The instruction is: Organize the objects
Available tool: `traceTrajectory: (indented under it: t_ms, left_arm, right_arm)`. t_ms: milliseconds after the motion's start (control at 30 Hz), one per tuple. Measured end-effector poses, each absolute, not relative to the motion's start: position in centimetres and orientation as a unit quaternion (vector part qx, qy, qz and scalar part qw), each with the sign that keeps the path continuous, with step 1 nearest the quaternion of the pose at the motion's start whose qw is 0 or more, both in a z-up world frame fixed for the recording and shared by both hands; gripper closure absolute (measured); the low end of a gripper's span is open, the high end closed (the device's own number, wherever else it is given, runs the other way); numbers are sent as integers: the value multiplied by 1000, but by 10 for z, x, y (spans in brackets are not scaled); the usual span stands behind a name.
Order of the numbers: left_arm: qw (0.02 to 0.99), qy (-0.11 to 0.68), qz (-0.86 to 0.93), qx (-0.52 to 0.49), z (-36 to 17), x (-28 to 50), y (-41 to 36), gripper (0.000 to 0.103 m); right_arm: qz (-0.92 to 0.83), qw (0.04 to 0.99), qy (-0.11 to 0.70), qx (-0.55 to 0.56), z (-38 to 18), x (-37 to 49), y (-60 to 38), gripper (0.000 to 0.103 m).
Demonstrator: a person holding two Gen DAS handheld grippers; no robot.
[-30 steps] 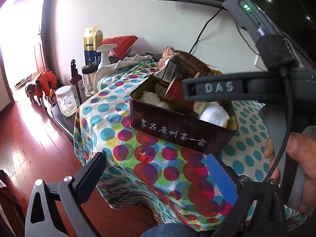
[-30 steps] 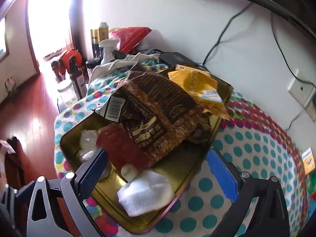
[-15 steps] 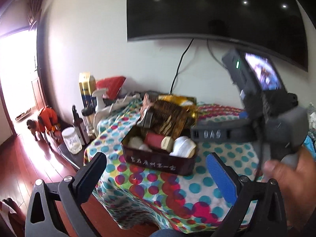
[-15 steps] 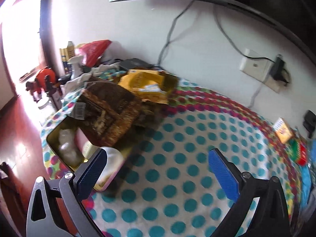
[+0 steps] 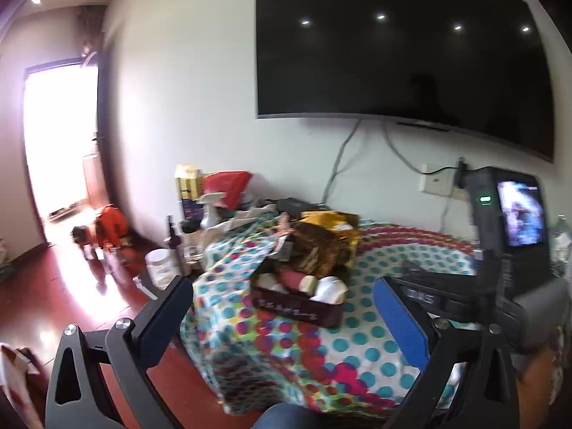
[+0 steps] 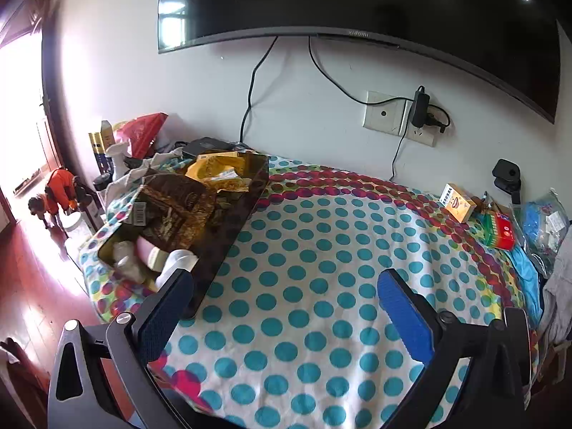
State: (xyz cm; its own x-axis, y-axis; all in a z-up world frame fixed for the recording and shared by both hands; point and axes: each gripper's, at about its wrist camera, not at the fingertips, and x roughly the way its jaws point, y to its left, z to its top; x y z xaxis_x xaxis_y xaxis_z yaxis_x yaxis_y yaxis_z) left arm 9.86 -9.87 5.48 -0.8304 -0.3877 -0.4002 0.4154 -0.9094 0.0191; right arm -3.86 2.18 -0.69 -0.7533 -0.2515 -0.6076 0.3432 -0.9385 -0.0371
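Both tools are released and carry nothing: left tool (image 5: 282,307) and right tool (image 6: 286,307) hang over the near edge of the table (image 6: 314,286), jaws wide apart.

Task item: the dark tin (image 6: 228,214) stands at the left end of the table, filled with a brown packet (image 6: 175,211), a yellow packet (image 6: 218,171) and white bottles (image 6: 178,261). I judge the loading step largely complete.

Loose items at the far right corner: an orange box (image 6: 459,202) and a red-green box (image 6: 500,230), with a blue bag (image 6: 543,218) just beside them. I judge the next move is a reach by my right tool toward these, closing on one box.

Obstructions: none on the cloth between. A charger cable (image 6: 398,150) hangs down the wall behind. Bottles and a jar (image 5: 159,266) crowd the lower shelf beyond the left edge.
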Motion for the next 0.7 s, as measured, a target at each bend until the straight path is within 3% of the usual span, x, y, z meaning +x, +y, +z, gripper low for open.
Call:
traceTrajectory:
  t_ms: [100,267,700]
  left_arm:
    - [245,39,-946,207,58,101,-102,0]
    - [205,84,-947,233,59,101,-113,0]
    - [182,68,-949,248,49,91,-102,0]
  right_arm:
    - [-933,166,69,310,-4,-30,25,0]
    - [-932,169,59,316,-2,-24,32,0]
    - [-939,167,96,283,9,-9,19,0]
